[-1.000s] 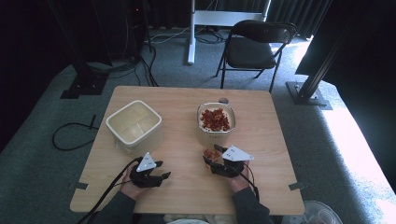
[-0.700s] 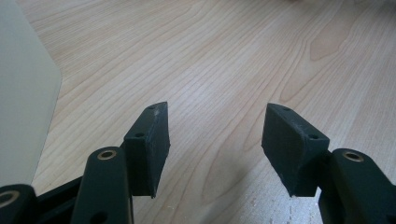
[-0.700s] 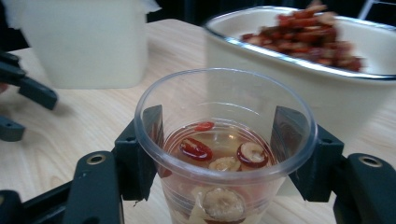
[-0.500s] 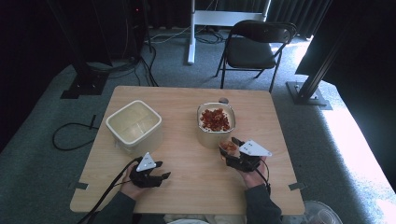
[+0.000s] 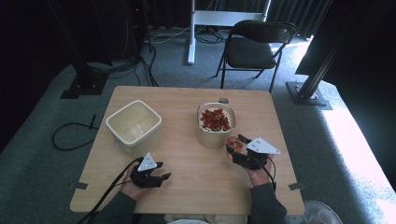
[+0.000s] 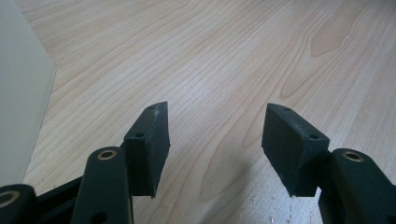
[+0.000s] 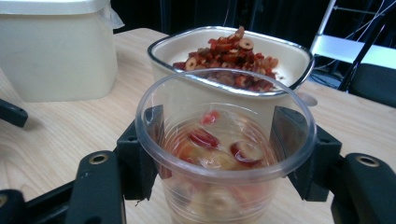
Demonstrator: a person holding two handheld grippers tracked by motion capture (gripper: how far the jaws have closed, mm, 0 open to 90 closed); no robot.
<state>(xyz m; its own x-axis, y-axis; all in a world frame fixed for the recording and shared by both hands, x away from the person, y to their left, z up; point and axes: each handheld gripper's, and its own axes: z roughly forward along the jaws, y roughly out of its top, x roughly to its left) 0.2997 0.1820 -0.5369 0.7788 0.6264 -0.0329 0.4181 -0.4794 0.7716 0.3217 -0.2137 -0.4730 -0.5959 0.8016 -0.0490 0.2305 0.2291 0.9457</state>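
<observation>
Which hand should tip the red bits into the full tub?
Probably the right. The right gripper already clamps the clear cup of red pieces beside the filled tub. The left gripper rests open on the table, holding nothing.

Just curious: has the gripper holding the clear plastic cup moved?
Yes. The right gripper with the clear plastic cup moved rightward, beside the filled cream container.
</observation>
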